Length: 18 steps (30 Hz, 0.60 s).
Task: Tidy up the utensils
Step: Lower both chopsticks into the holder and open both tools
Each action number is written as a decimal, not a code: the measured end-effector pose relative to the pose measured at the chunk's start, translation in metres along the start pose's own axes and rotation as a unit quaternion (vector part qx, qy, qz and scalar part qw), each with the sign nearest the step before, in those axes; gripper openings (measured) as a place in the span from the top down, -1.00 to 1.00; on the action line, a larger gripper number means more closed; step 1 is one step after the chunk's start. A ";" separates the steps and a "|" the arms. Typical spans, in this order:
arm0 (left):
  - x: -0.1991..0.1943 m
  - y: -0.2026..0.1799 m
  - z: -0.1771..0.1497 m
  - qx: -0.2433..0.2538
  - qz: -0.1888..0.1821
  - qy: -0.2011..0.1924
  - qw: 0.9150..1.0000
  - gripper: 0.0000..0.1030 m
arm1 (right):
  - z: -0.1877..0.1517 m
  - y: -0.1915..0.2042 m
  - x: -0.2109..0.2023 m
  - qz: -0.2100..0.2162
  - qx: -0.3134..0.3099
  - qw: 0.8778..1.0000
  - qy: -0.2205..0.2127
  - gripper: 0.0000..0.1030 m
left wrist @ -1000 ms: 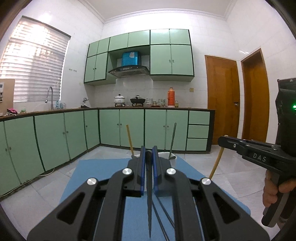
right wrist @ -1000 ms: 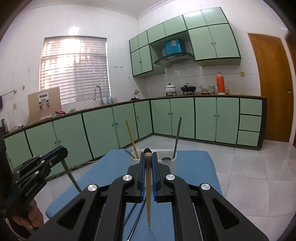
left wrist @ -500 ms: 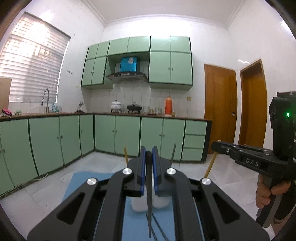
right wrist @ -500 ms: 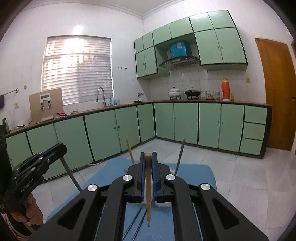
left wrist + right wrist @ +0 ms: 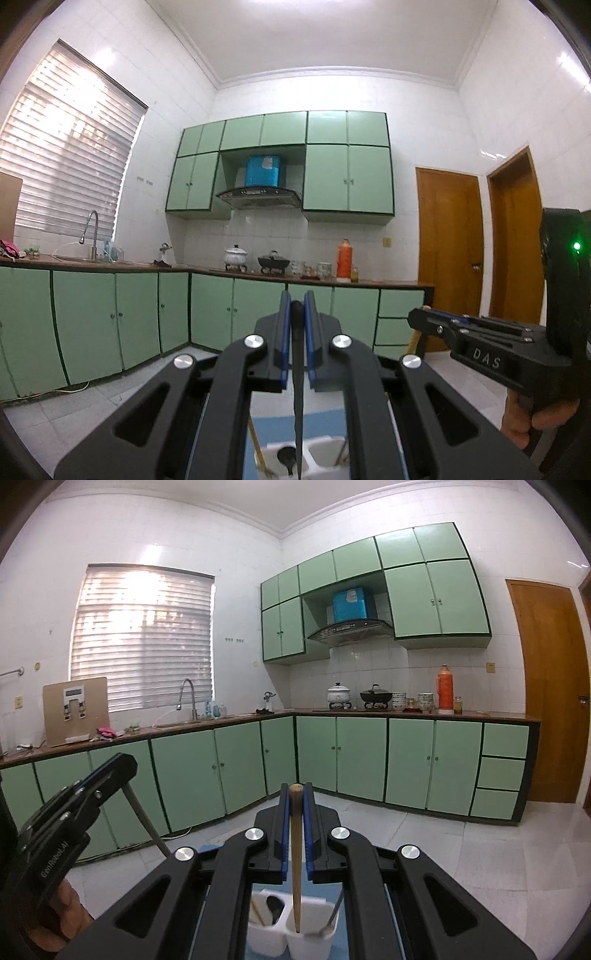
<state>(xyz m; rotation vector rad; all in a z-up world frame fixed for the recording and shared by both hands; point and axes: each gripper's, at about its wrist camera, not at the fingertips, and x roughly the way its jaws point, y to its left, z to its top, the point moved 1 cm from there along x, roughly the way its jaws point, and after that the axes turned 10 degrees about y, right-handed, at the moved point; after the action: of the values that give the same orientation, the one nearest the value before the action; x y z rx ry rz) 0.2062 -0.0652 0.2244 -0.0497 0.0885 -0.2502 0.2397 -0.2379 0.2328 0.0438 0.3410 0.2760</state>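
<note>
Black utensil [image 5: 297, 384] gripped upright by left claw [image 5: 297, 325] above white holder [image 5: 314, 458], wooden chopstick [image 5: 295, 856] clamped in right claw [image 5: 295, 805], tip inside holder's right compartment, blue mat [image 5: 343, 938] beneath.

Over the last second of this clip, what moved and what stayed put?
Both grippers carried their chopsticks forward to the white utensil holder: it slid from beyond the fingertips to under them, and the blue mat dropped nearly out of view. The wooden chopstick tip now dips into the right compartment; the dark chopstick points at the holder. Unchanged: the left gripper and right gripper stay clamped, nothing released, and the holder's contents stand as before.
</note>
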 end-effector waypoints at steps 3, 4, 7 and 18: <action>0.025 0.003 -0.002 -0.008 0.010 0.000 1.000 0.88 | 0.001 -0.007 0.021 -0.008 0.005 1.000 0.002 0.87; 0.029 0.004 -0.003 -0.008 0.012 0.000 1.000 0.88 | 0.000 -0.010 0.031 -0.012 0.006 1.000 0.004 0.87; 0.055 0.005 -0.012 -0.007 0.022 0.007 1.000 0.88 | -0.006 -0.017 0.055 -0.020 0.009 1.000 0.010 0.87; 0.110 0.020 -0.060 -0.002 0.031 0.085 0.996 0.88 | -0.047 -0.031 0.114 -0.027 0.018 0.998 0.062 0.87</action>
<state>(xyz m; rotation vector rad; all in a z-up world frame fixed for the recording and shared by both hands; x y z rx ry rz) 0.3114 -0.0757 0.1550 -0.0290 0.2589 -0.1915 0.3350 -0.2364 0.1485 0.0526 0.4703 0.2204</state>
